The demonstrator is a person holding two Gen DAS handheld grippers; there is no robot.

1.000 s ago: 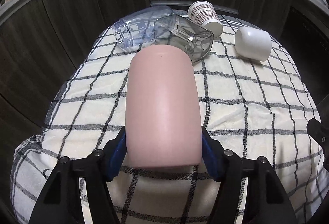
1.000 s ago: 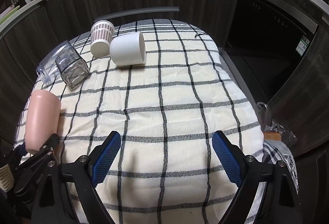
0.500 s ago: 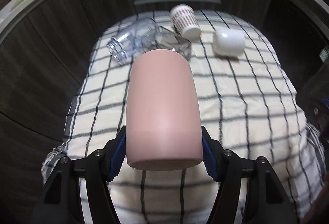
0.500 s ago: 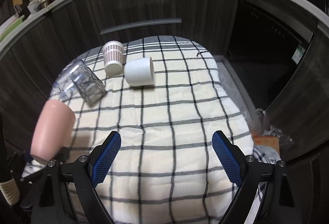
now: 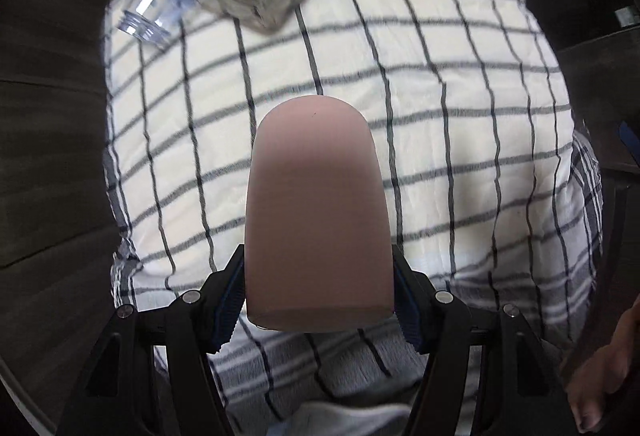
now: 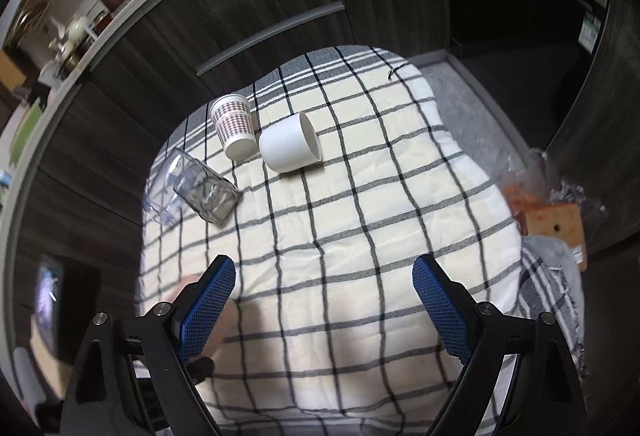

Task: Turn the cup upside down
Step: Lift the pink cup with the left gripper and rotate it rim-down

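The left gripper (image 5: pixel 318 300) was clamped on the pink cup (image 5: pixel 316 211) near one end, its rounded end pointing away over the checked cloth (image 5: pixel 440 115), lifted clear, probably so the wrist could turn it over before setting it down. The right gripper (image 6: pixel 324 306) hung with its jaws wide apart and nothing between them, seemingly kept back to leave room. Farther off lay a glass jar (image 6: pixel 206 191) touching a clear bottle (image 5: pixel 160 7), then a white cup (image 6: pixel 290 143) on its side just beside a patterned paper cup (image 6: pixel 234 123), perhaps awaiting their own turn.
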